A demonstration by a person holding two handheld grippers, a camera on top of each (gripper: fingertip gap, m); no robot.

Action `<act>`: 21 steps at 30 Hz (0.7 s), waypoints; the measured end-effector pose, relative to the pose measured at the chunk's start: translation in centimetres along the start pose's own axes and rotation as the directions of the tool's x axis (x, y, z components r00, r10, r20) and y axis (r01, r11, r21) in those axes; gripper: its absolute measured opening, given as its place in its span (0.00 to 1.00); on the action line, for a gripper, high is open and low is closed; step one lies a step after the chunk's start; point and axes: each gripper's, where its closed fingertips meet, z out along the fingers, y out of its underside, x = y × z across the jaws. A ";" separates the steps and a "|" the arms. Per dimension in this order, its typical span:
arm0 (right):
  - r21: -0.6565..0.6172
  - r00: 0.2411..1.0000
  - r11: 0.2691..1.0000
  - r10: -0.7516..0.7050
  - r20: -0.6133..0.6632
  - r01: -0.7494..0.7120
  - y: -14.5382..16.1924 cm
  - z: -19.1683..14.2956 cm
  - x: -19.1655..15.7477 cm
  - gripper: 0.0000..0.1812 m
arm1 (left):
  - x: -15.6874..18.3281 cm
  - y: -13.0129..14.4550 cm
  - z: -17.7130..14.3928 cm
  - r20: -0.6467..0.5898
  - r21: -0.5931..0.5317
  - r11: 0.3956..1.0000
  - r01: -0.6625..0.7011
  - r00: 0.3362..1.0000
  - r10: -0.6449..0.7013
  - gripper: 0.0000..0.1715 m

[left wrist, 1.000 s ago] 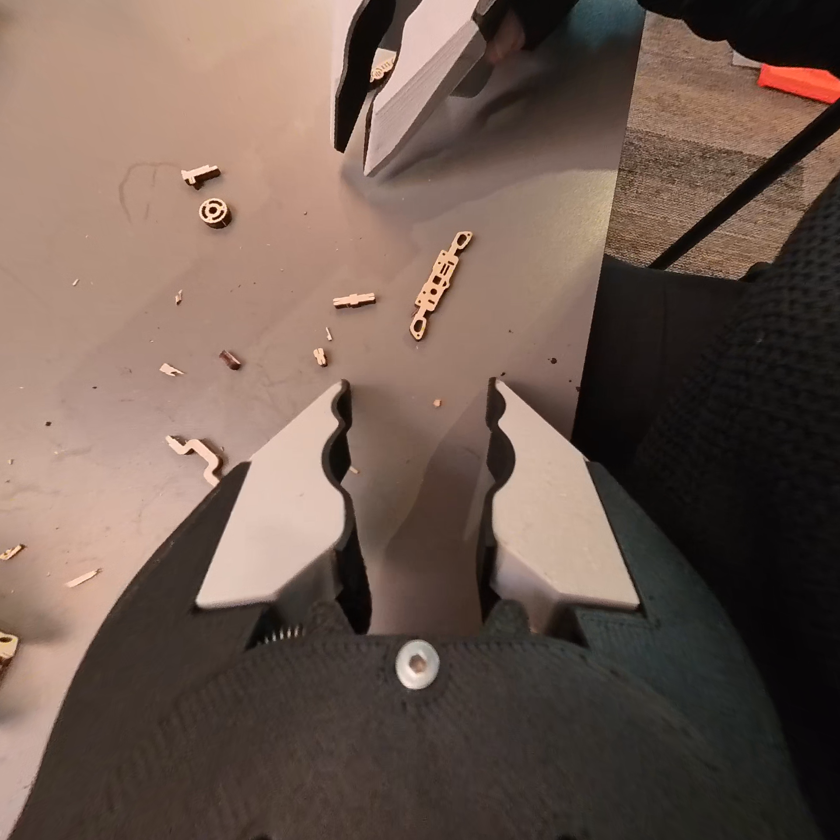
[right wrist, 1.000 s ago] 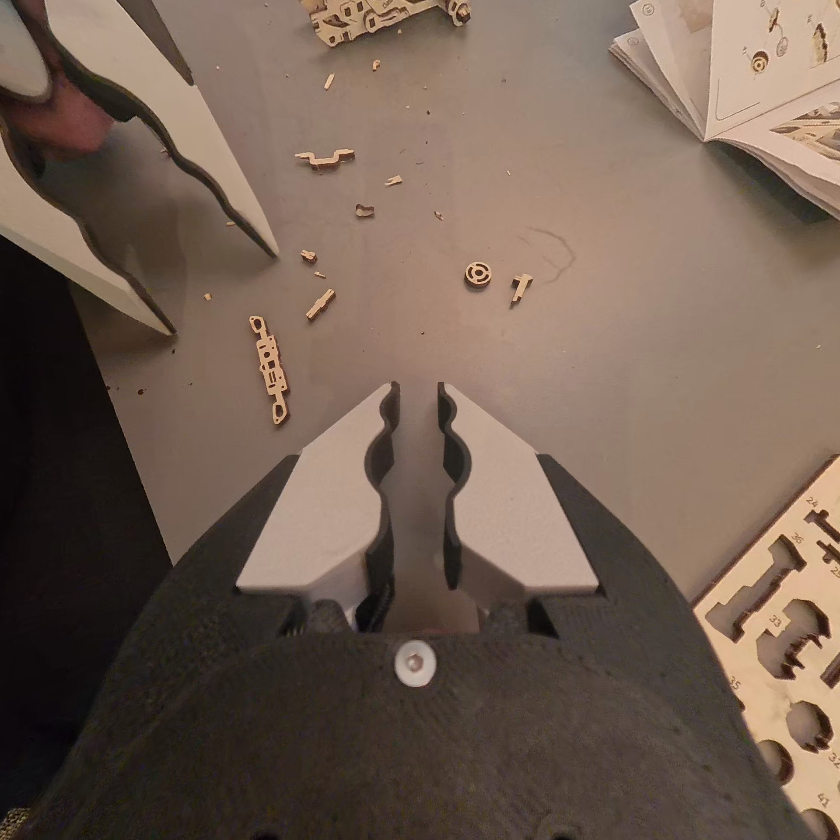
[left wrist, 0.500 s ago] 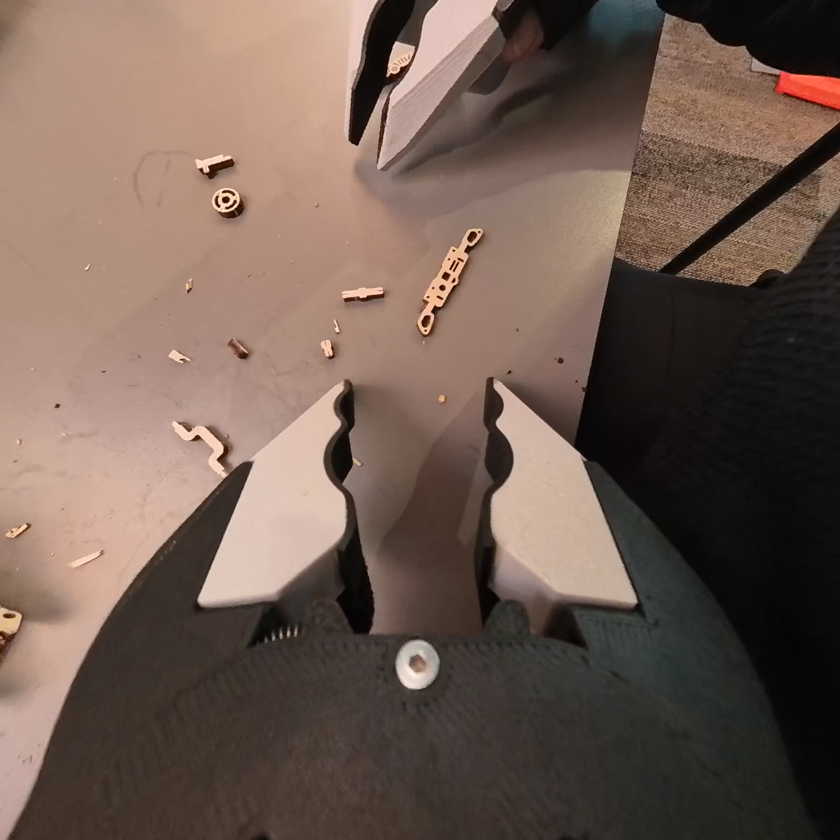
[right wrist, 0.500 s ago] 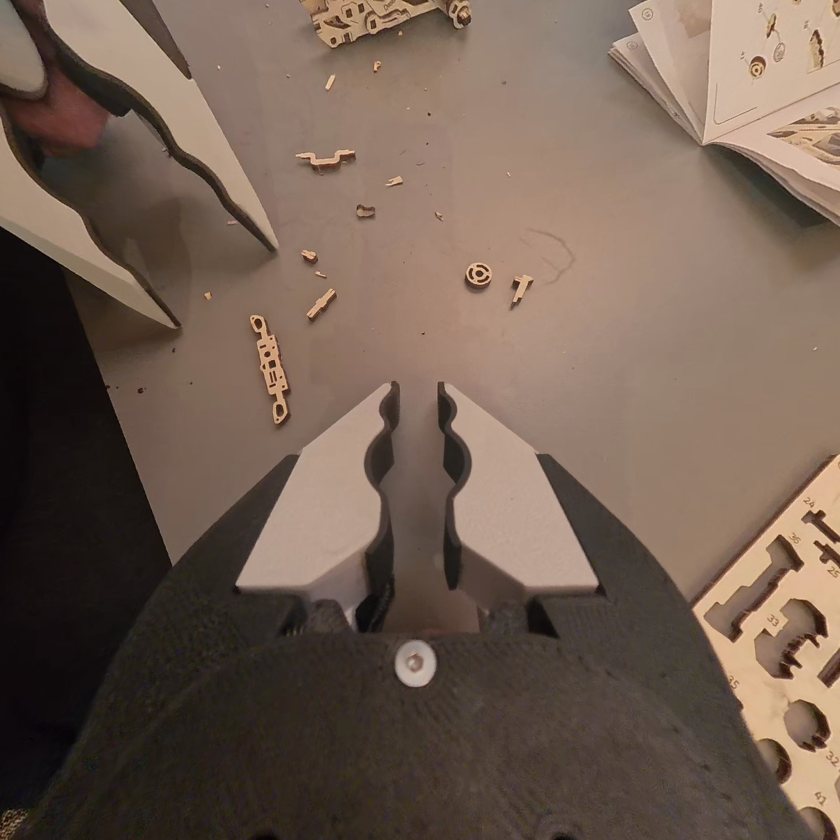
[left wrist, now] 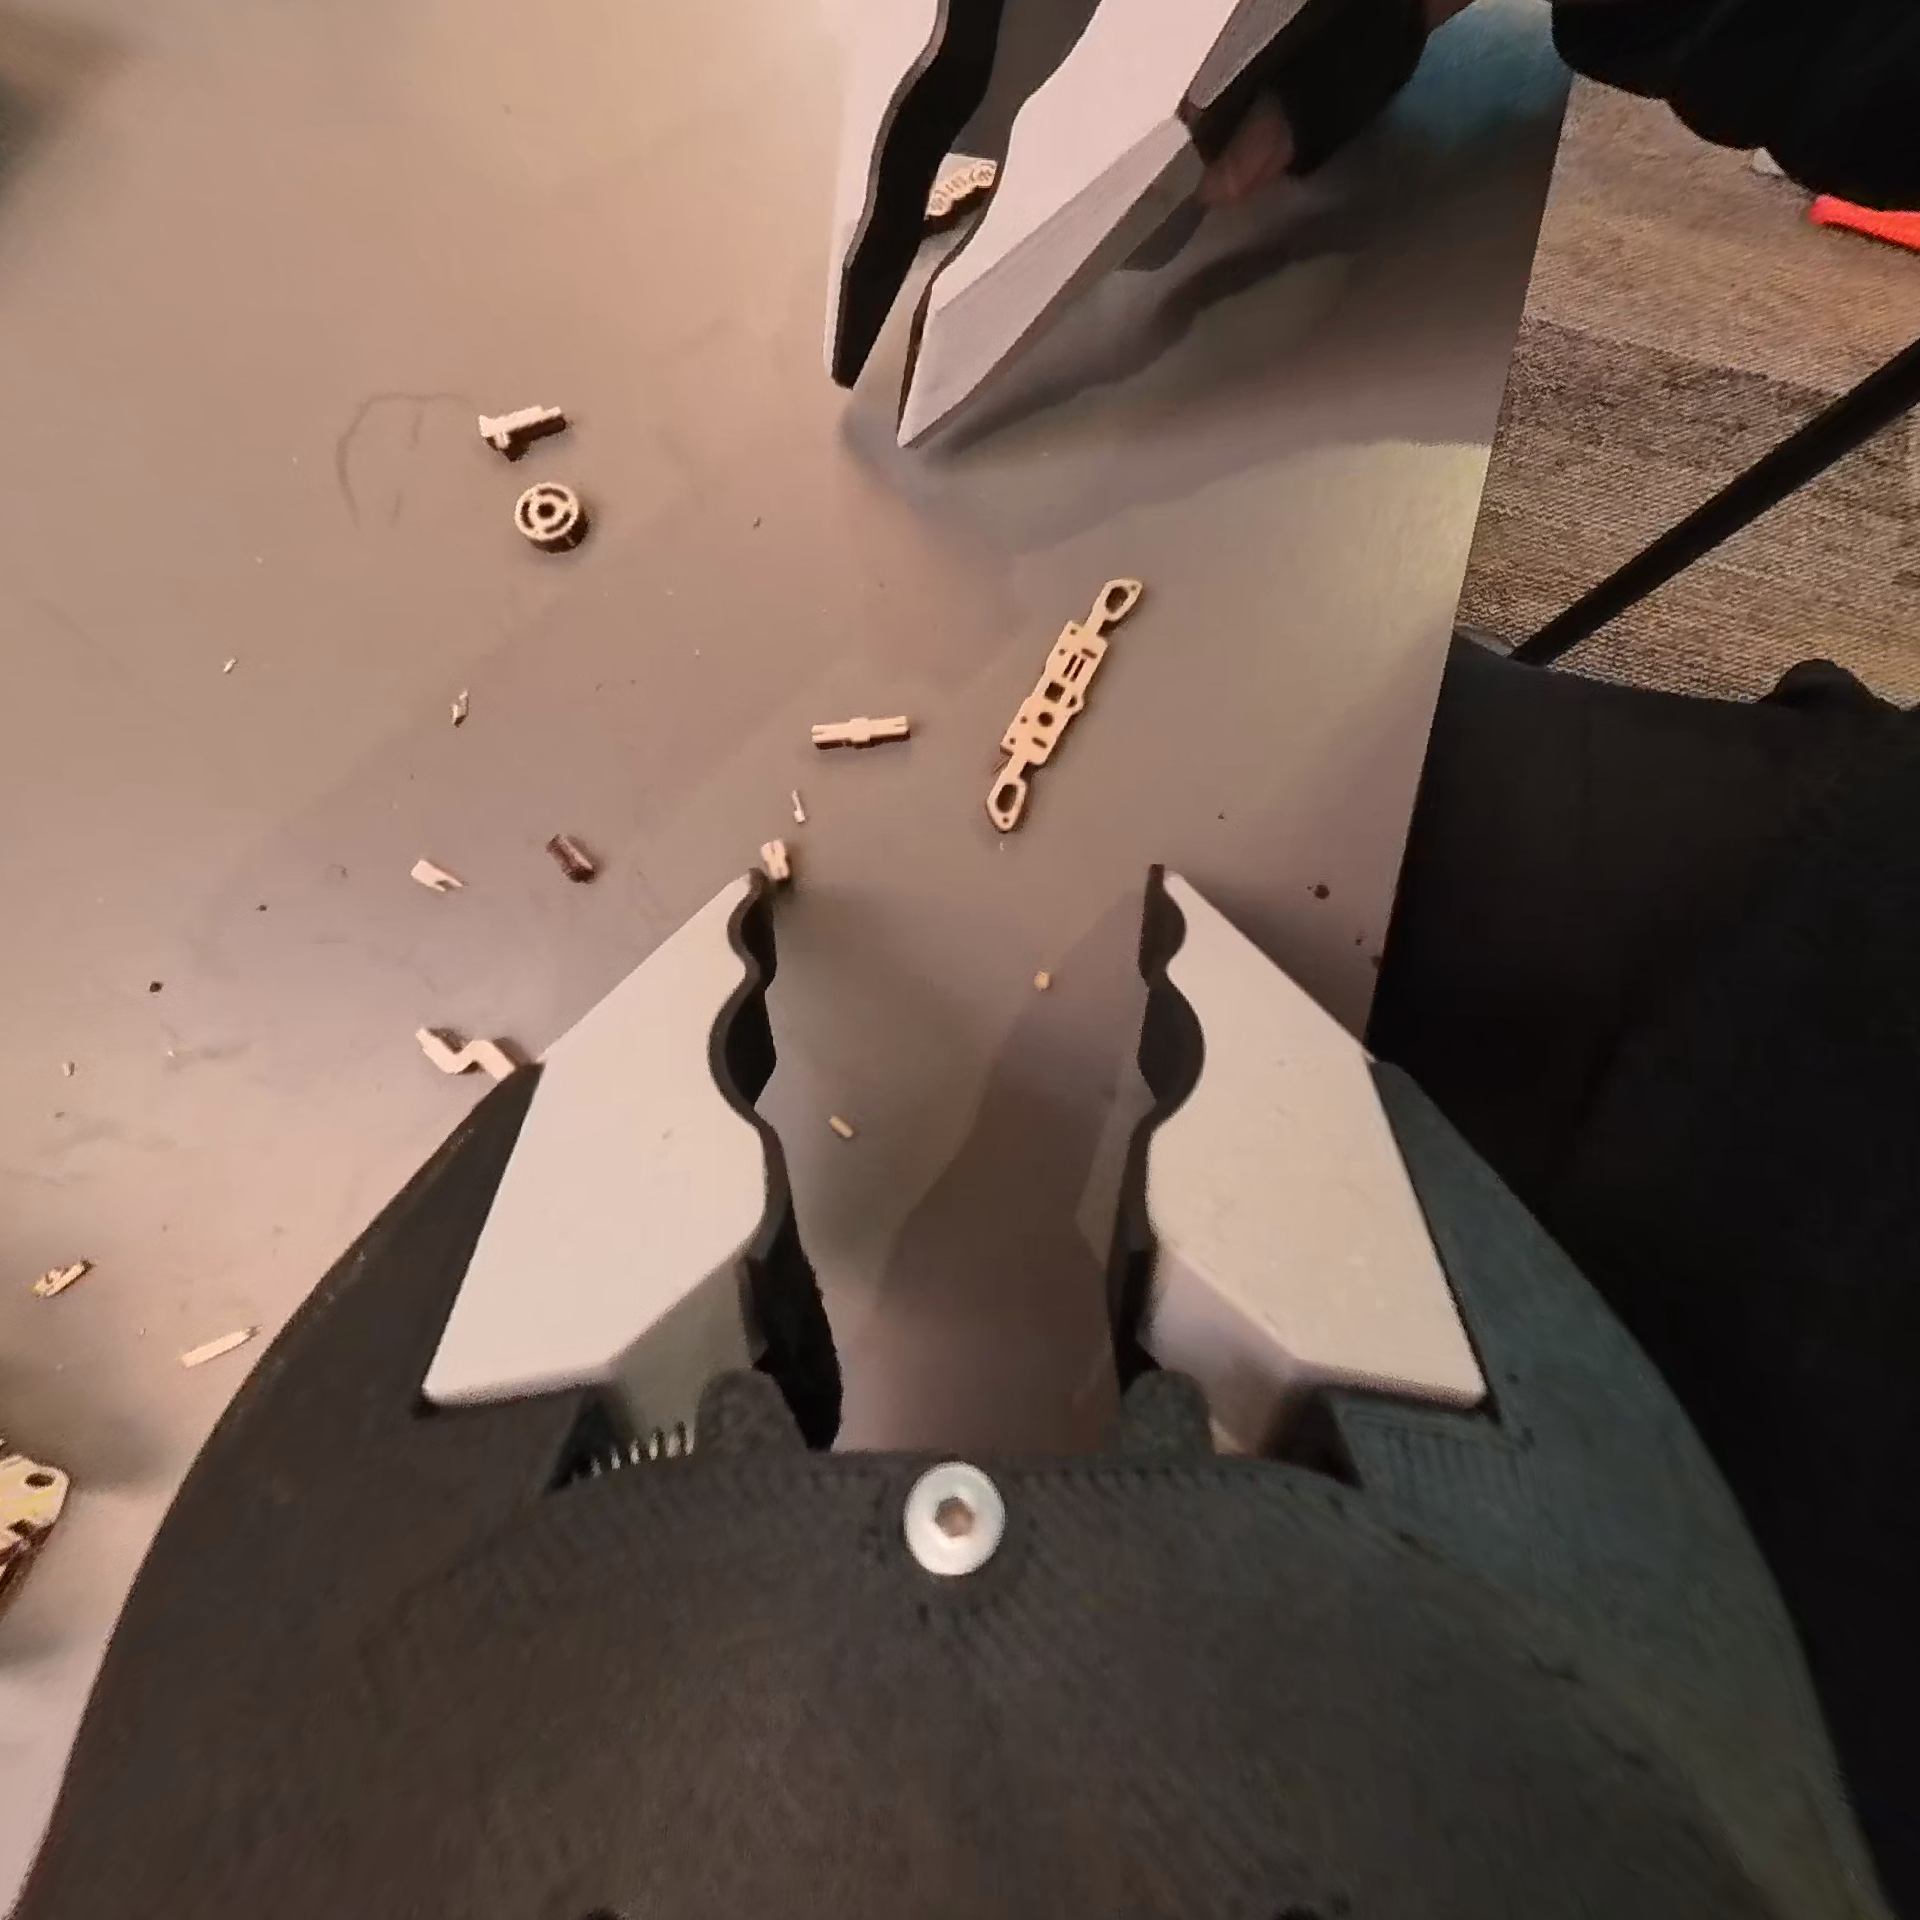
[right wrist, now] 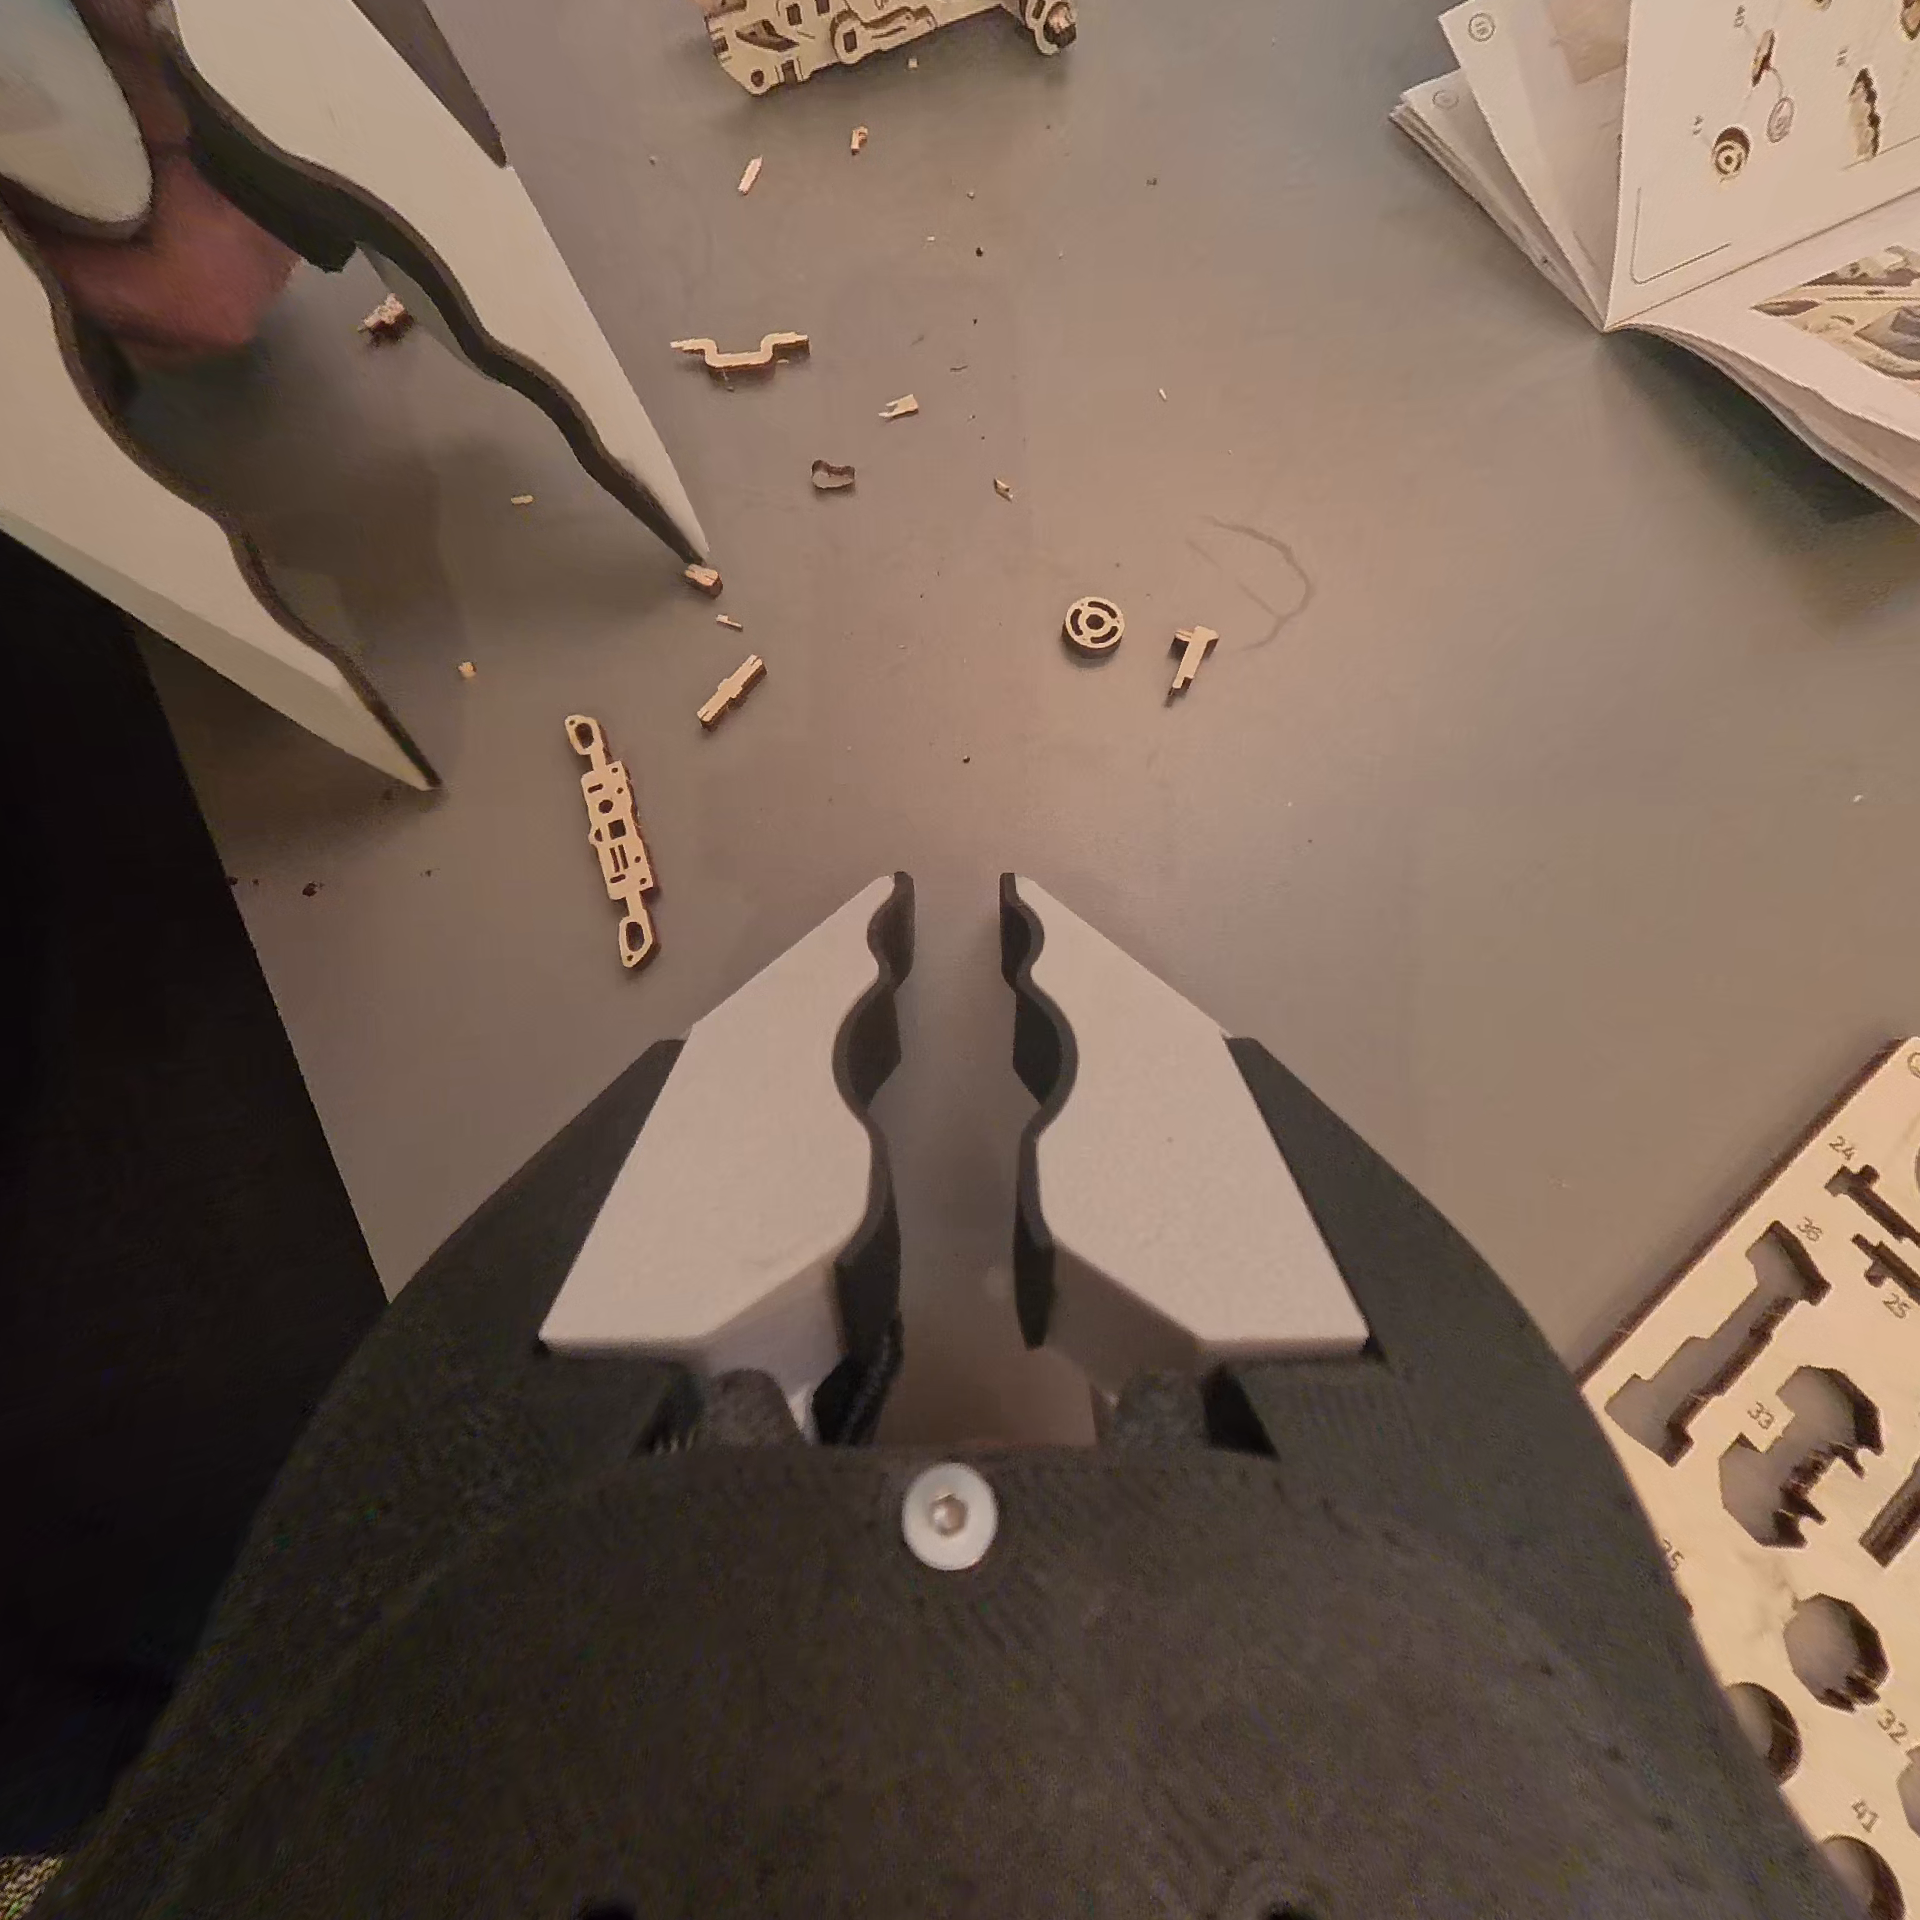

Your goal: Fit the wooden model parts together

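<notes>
Small wooden parts lie on the grey table. A long perforated strip and a short peg lie just ahead of my left gripper, which is wide open and empty. Its left fingertip is next to a tiny wooden bit. A ring and a T-shaped piece lie farther left. My right gripper stands opposite, fingers a narrow gap apart with nothing between them in its own view.
A zigzag piece and wood chips lie around. A partly built model sits at the far edge of the right wrist view. An open booklet and a punched wooden sheet lie to the right. The table edge is beside my left gripper. The right tips stand about 6 cm off the T-shaped piece. It turns up in the right wrist view as well.
My left gripper has crept forward a little, so its left fingertip now reaches the tiny wooden bit. The right gripper has stayed in place. No part has moved.
</notes>
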 end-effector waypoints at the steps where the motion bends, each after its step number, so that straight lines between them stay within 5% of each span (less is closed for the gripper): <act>1: 0.000 1.000 1.000 0.001 0.001 -0.001 0.0 0.0 0.0 0.08 | 0.2 -0.1 0.0 -0.006 0.002 1.000 -0.006 1.000 0.006 0.39; 10: 0.002 1.000 1.000 0.000 0.001 0.000 0.0 0.0 0.0 0.08 | 1.5 -0.4 0.1 -0.062 0.018 0.998 -0.057 0.996 0.058 0.37; 16: 0.000 1.000 1.000 -0.001 0.000 0.001 0.0 0.0 0.0 0.08 | -1.4 -0.4 -1.1 0.000 0.021 0.998 -0.067 0.998 0.067 0.24; 21: -0.001 1.000 1.000 -0.001 -0.001 0.001 0.0 0.0 0.0 0.08 | -2.6 -0.6 -0.9 -0.023 -0.034 0.972 -0.234 0.972 0.233 0.07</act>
